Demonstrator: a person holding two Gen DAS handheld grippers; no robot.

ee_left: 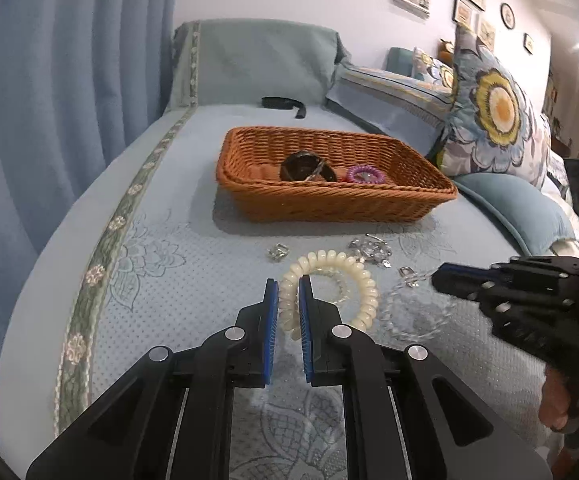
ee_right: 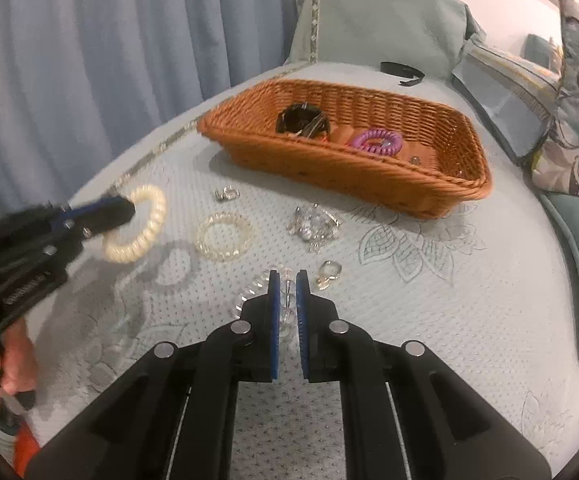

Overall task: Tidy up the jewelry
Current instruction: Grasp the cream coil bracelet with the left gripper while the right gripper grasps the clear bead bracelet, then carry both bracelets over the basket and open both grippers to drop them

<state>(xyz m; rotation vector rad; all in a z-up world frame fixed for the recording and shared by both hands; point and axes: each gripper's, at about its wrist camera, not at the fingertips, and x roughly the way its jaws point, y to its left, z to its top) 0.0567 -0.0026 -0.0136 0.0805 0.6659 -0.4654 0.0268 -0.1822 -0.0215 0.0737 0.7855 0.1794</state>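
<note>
Bedspread (ee_left: 193, 208), pale blue and quilted, carries everything here.

Left tool (ee_left: 288, 280): blue pads pinch the cream spiral hair tie (ee_left: 363, 284) at lower centre of the left wrist view. In the right wrist view, centre left, the same tie hangs off the tool tip, seemingly lifted clear of the bed; contact with the fabric is hard to judge.

Right tool (ee_right: 288, 276): pads pressed almost together on a clear spiral hair tie (ee_right: 251, 292), lower centre of the right wrist view. The tie is transparent and partly hidden behind the left finger, so its outline is poorly defined. In the left wrist view it shows only as a blurred ring at lower right.

Wicker basket (ee_right: 441, 184), upper centre, holds a dark coiled item (ee_right: 301, 120) I cannot identify, a purple spiral tie (ee_right: 375, 141) and a small bead-like object near its right end.

Loose on the bed in front of the basket: a clear yellowish bracelet (ee_right: 225, 236), a tangle of silver jewelry (ee_right: 315, 226) with pieces indistinct, a small silver piece (ee_right: 226, 194), and a ring-shaped clasp (ee_right: 329, 274) just beside the right tool.

Black strap (ee_right: 403, 70) behind the basket.

A hand (ee_right: 5, 364) grips the left tool's handle, cut off at the lower left edge.
</note>
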